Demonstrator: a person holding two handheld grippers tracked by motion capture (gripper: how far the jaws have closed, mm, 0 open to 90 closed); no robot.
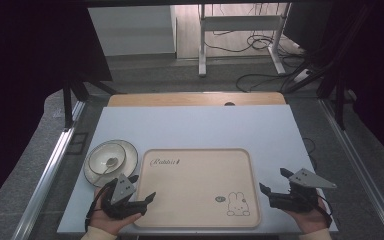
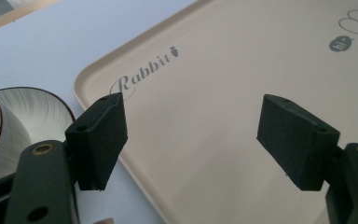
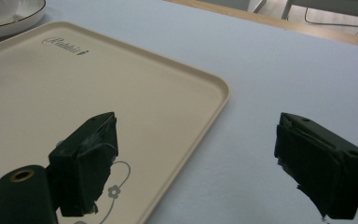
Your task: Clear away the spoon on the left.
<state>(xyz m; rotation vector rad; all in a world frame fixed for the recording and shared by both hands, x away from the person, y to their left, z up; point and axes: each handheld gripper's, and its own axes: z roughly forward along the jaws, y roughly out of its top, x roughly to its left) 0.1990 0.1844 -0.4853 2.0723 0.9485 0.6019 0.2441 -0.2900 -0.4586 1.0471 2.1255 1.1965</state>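
Note:
A beige tray (image 1: 195, 185) with a rabbit drawing and the word "Rabbit" lies at the front middle of the pale blue table. To its left a white bowl (image 1: 105, 158) with a spoon (image 1: 111, 162) in it rests on a white plate (image 1: 125, 152). My left gripper (image 1: 144, 189) hovers open over the tray's (image 2: 205, 93) front left corner, its jaws wide apart with nothing between them. My right gripper (image 1: 274, 181) is open too, just off the tray's (image 3: 121, 93) right edge, with one jaw over the tray and the other over the table.
The table (image 1: 195, 125) has a wooden strip along its far edge. Metal rails run along both sides. Beyond the table stand a desk frame (image 1: 240, 30) and loose cables on the floor.

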